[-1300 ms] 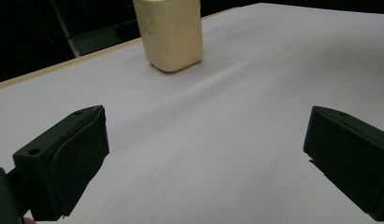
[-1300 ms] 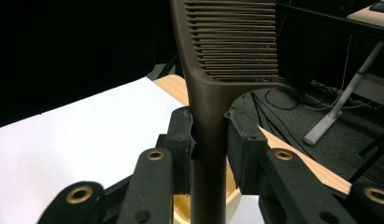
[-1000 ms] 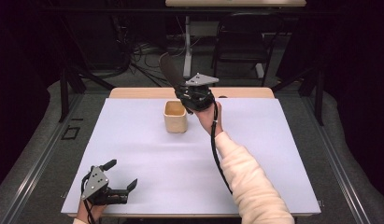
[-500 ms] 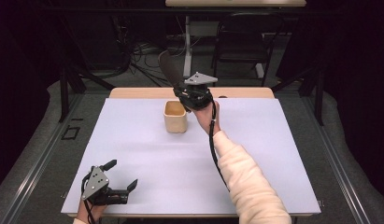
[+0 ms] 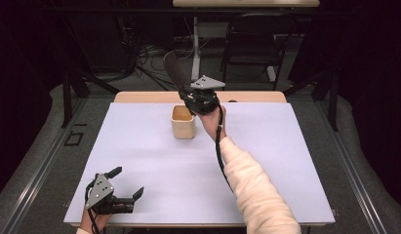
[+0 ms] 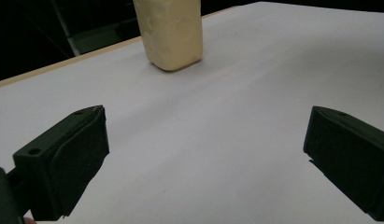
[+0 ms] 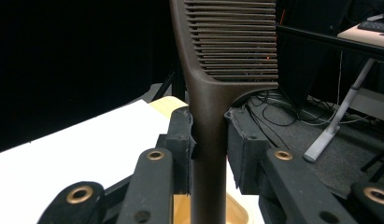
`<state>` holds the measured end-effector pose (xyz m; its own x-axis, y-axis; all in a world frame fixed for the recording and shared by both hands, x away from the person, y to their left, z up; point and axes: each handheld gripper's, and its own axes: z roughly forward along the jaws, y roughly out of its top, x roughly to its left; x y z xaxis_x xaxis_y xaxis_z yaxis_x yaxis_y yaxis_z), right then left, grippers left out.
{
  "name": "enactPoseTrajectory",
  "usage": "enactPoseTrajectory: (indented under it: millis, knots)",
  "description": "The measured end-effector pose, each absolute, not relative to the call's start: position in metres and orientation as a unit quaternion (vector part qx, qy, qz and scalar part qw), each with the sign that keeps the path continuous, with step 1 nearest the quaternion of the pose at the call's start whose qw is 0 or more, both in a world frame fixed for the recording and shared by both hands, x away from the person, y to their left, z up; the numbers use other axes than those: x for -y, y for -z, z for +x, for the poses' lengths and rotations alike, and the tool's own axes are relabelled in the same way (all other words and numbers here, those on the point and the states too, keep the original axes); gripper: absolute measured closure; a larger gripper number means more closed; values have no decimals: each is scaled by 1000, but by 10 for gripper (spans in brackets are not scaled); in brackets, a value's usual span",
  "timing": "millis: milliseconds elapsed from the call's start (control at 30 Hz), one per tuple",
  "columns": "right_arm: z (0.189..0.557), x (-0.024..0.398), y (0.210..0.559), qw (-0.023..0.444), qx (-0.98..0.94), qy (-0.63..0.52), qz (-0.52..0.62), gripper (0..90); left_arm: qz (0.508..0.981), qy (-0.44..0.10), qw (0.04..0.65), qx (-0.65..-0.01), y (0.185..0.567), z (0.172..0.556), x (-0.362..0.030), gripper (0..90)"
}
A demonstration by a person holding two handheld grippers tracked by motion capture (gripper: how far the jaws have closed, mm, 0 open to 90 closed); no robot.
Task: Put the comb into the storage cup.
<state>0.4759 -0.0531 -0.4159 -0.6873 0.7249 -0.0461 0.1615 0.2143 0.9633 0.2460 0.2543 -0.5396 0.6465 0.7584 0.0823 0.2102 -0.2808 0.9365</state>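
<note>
The brown comb (image 5: 172, 69) stood nearly upright above the beige cup (image 5: 183, 122), its long axis rising and leaning slightly left in the high view, teeth end up. It was hard matte plastic with fine parallel teeth and a narrow flat handle. The right hand-held gripper (image 5: 194, 96) clenched that handle between its black pads. The squarish, thick-walled cup sat on the white tabletop (image 5: 286, 146); its contents could not be seen. The left hand-held gripper (image 5: 127, 184) rested released near the tabletop's near-left corner.
</note>
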Motion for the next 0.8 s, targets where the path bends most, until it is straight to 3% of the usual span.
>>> enactPoseTrajectory:
  millis: [800]
  knots:
    - [484,41,425,259,-727,-564,294,721,753,-273,505,-321,539,246,-255,3]
